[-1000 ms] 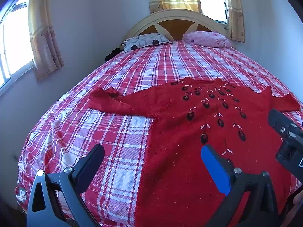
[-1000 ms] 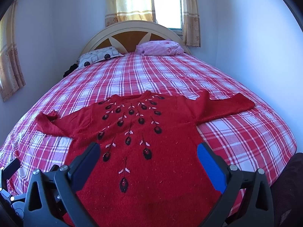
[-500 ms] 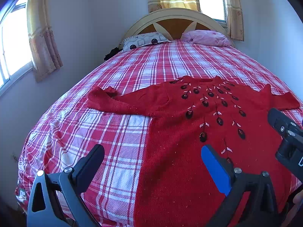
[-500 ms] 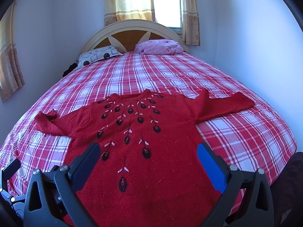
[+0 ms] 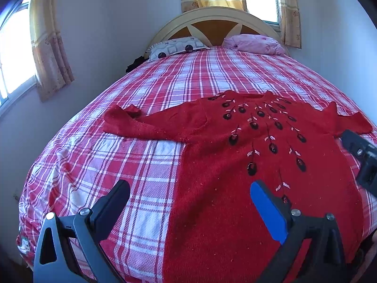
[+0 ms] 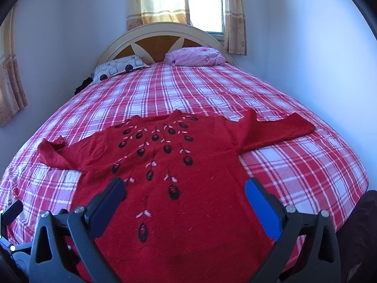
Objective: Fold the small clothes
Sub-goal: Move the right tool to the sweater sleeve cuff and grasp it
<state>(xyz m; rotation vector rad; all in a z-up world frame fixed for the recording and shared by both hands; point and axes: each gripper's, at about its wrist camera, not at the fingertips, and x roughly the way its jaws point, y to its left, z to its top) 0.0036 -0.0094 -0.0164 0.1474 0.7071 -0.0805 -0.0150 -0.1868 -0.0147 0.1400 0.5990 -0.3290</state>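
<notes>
**A:** Start with your left wrist view. How far along are you?

**B:** Nowhere yet, by my reading. The red sweater (image 5: pixel 235 165) lies flat and face up on the plaid bed (image 5: pixel 146 155), neck toward the headboard (image 5: pixel 219 21), hem toward me. Nothing is folded. My left gripper (image 5: pixel 188 202) hangs over the sweater's left edge near the hem with its jaws wide apart, holding nothing; one finger is over the plaid, the other over the knit. I cannot tell whether it touches the cloth.

**A:** Counts from that view?

**B:** One sweater, its left sleeve (image 5: pixel 141 127) stretched out sideways with the cuff a bit rumpled. Two pillows: a patterned pillow (image 5: pixel 176 48) and a pink pillow (image 5: pixel 254 43). Two windows with curtains. Part of my right gripper pokes in at the right edge.

**A:** And the right wrist view?

**B:** Same story. The sweater (image 6: pixel 179 184) is fully spread, and the right sleeve (image 6: pixel 278 132) lies straight out across the bed (image 6: pixel 306 165). My right gripper (image 6: pixel 183 198) hovers above the lower body of the sweater, jaws spread open and empty.

**A:** Counts there?

**B:** One sweater, both sleeves visible, the same two pillows, and one window fully in sight behind the headboard. No other garment shows.

**A:** So what's left?

**B:** I judge everything: both sleeves in, then the body folded over.
</notes>
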